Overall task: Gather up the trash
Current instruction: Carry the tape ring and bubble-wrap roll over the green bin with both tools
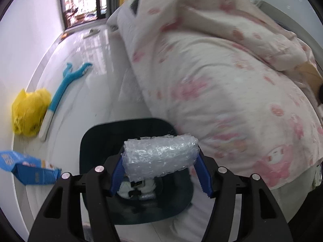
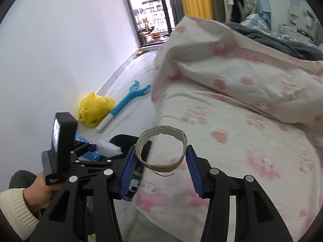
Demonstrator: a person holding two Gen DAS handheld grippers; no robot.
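A: Start big: where is everything around the bed?

B: The dark bin stands on the floor against the bed's side, with white scraps and other litter already in its bottom.

A: And the trash being carried?

B: The left claw is clamped end to end on a bubble wrap roll, right above the bin. Light and squashy, I'd judge, so gripping its ends suits it. The right claw pinches a cardboard ring across its width, over the bed's edge beside the bin. Thin, easily crushed.
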